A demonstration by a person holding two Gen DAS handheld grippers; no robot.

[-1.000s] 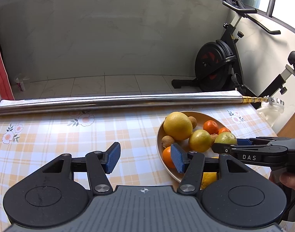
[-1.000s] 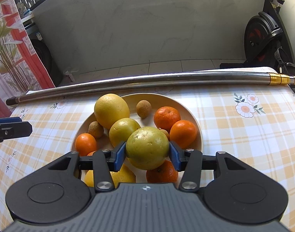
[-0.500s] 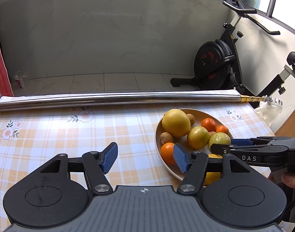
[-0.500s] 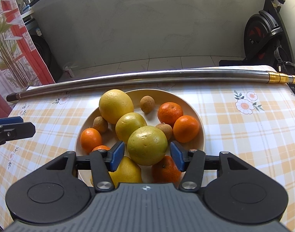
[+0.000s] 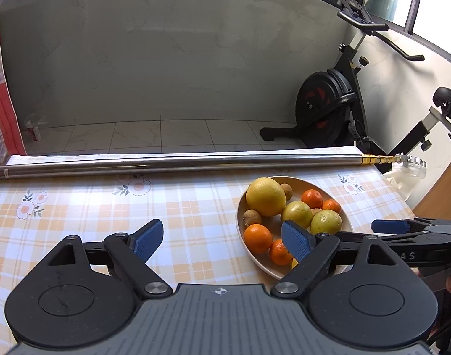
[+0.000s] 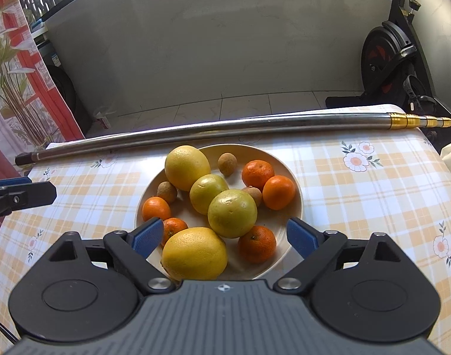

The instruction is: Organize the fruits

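Both hand-held grippers (image 5: 222,238) (image 6: 225,236) gape above the plate's rim (image 6: 296,189).

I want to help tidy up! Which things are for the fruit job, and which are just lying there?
For the job: plate; big yellow fruits; green fruit; small oranges; little brown fruits; both grippers, open.

Just lying about: metal pole; exercise bike; tablecloth.

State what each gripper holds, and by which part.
Nothing. The right gripper has just opened off the green fruit; the left gripper is open over the tablecloth.
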